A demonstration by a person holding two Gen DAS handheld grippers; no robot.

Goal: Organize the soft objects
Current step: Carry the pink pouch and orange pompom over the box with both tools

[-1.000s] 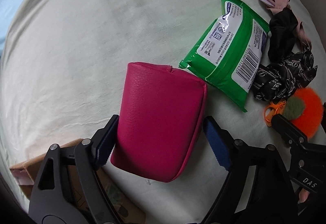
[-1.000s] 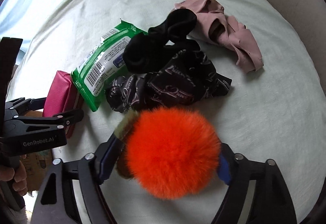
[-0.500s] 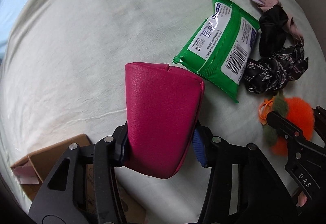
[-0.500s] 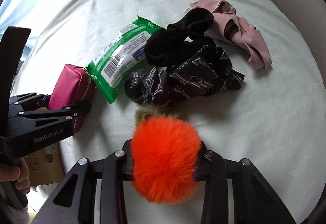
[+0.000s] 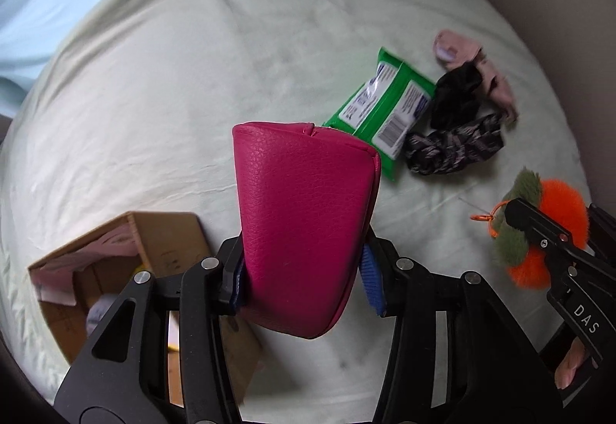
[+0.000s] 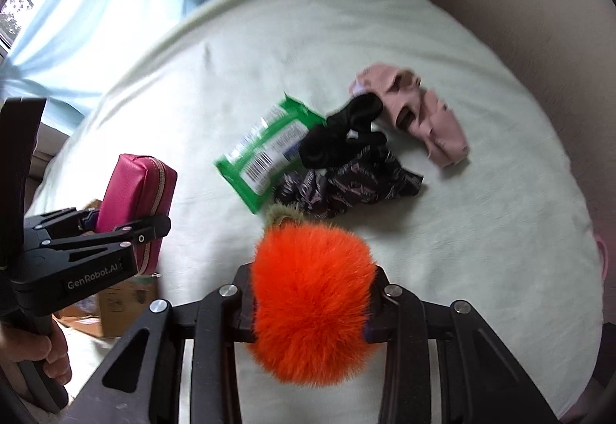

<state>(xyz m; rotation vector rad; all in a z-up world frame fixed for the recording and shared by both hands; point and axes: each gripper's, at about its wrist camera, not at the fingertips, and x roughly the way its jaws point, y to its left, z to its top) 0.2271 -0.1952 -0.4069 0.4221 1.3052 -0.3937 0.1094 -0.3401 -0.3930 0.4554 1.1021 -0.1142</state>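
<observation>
A magenta leather pouch (image 5: 304, 200) stands upright between the blue pads of my left gripper (image 5: 304, 270), which is shut on its lower half and holds it above the pale green sheet (image 5: 154, 96). From the right wrist view the same pouch (image 6: 134, 189) shows its zipper side at the left, in the left gripper (image 6: 127, 227). My right gripper (image 6: 312, 304) is shut on a fluffy orange pompom (image 6: 312, 293) with an olive tuft on top. The pompom (image 5: 558, 208) hangs off the sheet at the right of the left wrist view, with an orange clasp beside it.
On the sheet lie a green wipes pack (image 6: 265, 150), a black scrunchie (image 6: 338, 139), a dark patterned cloth (image 6: 346, 185) and a pink cloth (image 6: 415, 108), bunched together. An open cardboard box (image 5: 154, 250) sits below left. A blue curtain (image 6: 96, 19) hangs behind.
Both grippers went from open to shut, the left on the pouch and the right on the pompom. Both then rose, so the sheet and the pile look farther away.
</observation>
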